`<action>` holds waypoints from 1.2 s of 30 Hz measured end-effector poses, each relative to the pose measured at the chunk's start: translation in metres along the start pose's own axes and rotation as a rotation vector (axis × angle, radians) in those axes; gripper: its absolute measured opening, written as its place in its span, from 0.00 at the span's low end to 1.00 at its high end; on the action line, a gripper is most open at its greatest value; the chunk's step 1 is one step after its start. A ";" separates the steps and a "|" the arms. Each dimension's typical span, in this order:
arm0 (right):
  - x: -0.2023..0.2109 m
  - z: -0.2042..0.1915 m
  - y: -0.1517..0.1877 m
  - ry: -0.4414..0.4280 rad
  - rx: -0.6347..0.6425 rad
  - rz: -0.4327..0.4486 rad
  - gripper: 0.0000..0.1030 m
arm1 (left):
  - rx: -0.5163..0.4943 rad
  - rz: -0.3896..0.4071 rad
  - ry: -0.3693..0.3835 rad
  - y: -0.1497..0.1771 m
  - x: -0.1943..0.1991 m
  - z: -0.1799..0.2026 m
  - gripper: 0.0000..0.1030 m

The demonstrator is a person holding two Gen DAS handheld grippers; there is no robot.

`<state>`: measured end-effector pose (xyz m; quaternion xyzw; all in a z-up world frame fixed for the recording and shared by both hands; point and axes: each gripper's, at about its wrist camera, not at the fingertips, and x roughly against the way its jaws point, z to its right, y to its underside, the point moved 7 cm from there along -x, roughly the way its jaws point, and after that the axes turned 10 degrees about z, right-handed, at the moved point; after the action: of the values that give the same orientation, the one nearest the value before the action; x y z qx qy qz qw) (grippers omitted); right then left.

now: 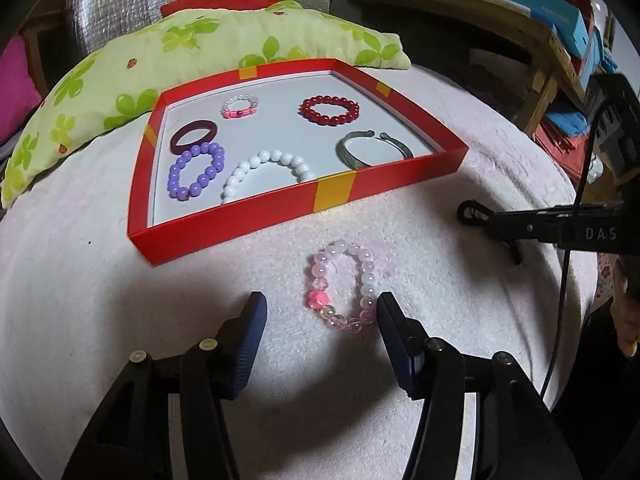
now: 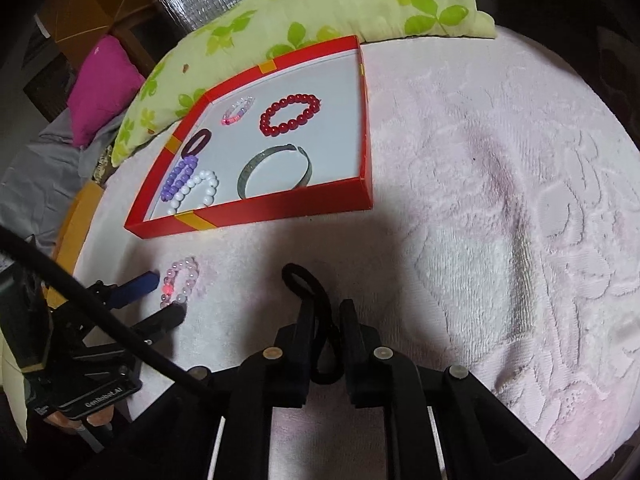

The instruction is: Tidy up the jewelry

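Note:
A pink and white bead bracelet [image 1: 340, 286] [image 2: 180, 282] lies on the pale blanket, in front of the red tray [image 1: 248, 216] [image 2: 280, 208]. My left gripper [image 1: 320, 304] [image 2: 160, 298] is open around the bracelet's near end. Its right finger [image 1: 390, 312] sits close against the beads and its left finger stands apart from them. My right gripper [image 2: 327, 306] [image 1: 480, 216] is shut on a black loop band [image 2: 298, 276] [image 1: 470, 212], held just above the blanket to the right of the bracelet. In the tray lie red [image 1: 329, 109], purple [image 1: 196, 170], white [image 1: 266, 170], small pink, dark maroon and metal [image 1: 370, 148] bracelets.
A green flowered pillow [image 1: 168, 52] [image 2: 320, 12] lies behind the tray, and a pink cushion [image 2: 102, 88] lies off to the left. A wooden shelf with boxes [image 1: 560, 20] stands at the back right. The pale blanket [image 2: 500, 200] stretches bare to the tray's right.

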<state>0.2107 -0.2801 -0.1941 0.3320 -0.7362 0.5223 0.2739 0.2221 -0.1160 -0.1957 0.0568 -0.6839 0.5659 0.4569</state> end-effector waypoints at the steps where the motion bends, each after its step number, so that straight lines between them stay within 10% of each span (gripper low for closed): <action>1: 0.000 0.000 0.000 -0.002 0.000 0.000 0.13 | -0.005 0.004 0.005 0.000 0.000 0.002 0.56; 7: 0.009 0.000 -0.003 -0.079 -0.047 0.026 0.13 | -0.031 0.032 0.007 -0.003 0.000 0.007 0.17; 19: 0.018 0.003 -0.012 -0.130 -0.120 0.049 0.17 | 0.027 0.052 0.012 -0.010 0.007 -0.004 0.13; 24: 0.018 0.004 -0.008 -0.094 -0.074 0.035 0.54 | 0.032 0.051 0.021 -0.009 0.010 -0.004 0.13; 30: 0.006 -0.010 0.004 -0.055 0.055 -0.006 0.56 | 0.035 0.068 0.029 -0.012 0.018 -0.005 0.13; 34: 0.002 -0.017 0.011 0.018 0.199 0.002 0.13 | 0.039 0.067 0.023 -0.012 0.020 -0.008 0.13; 36: 0.003 -0.017 0.011 0.011 0.188 0.006 0.13 | 0.042 0.067 0.018 -0.012 0.021 -0.011 0.13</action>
<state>0.2014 -0.2619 -0.1931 0.3512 -0.6832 0.5918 0.2442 0.2232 -0.1020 -0.1737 0.0382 -0.6691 0.5958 0.4425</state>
